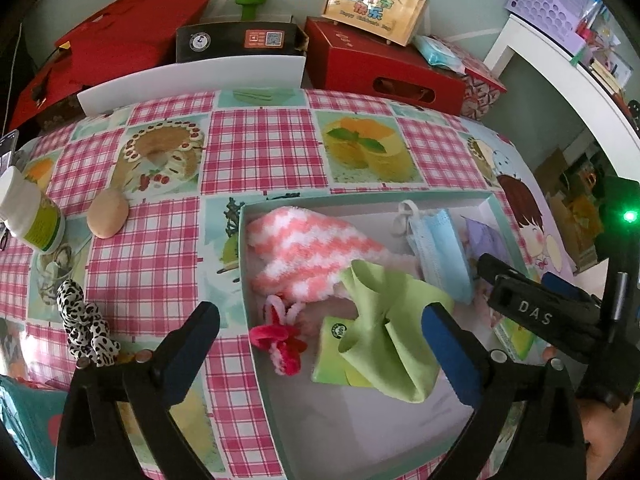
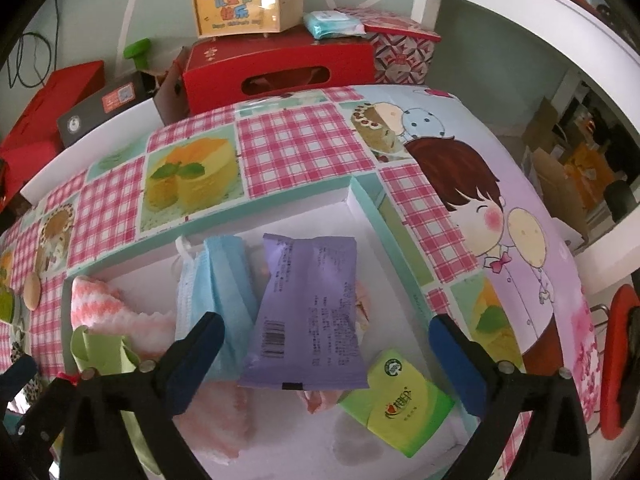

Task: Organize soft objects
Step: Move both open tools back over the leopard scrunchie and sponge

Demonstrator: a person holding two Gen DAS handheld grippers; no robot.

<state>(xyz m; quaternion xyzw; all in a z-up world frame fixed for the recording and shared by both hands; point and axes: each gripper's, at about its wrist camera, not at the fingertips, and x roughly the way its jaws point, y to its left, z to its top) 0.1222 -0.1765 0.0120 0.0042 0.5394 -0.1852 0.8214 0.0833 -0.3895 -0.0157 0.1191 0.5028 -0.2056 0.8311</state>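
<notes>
A white box with a teal rim (image 1: 244, 264) (image 2: 360, 192) lies on the table and holds soft things: a pink-and-white fuzzy sock (image 1: 312, 252) (image 2: 100, 304), a green cloth (image 1: 384, 320) (image 2: 100, 352), a blue face mask (image 1: 440, 248) (image 2: 216, 292), a purple packet (image 1: 484, 236) (image 2: 312, 312), green tissue packs (image 1: 332, 356) (image 2: 400, 404) and a red-pink pipe-cleaner bow (image 1: 280, 336). My left gripper (image 1: 320, 344) is open over the box's near left part, empty. My right gripper (image 2: 324, 360) is open above the purple packet, empty. A leopard-print fabric piece (image 1: 84, 324) lies outside the box, left.
On the checked tablecloth (image 1: 264, 148) to the left lie a beige sponge-like oval (image 1: 107, 213) and a tipped white bottle (image 1: 32, 216). Red boxes (image 1: 380, 68) (image 2: 280, 68), a black box (image 1: 240, 42) and a yellow gift box (image 1: 374, 6) stand behind the table. A white shelf (image 1: 560, 76) stands at right.
</notes>
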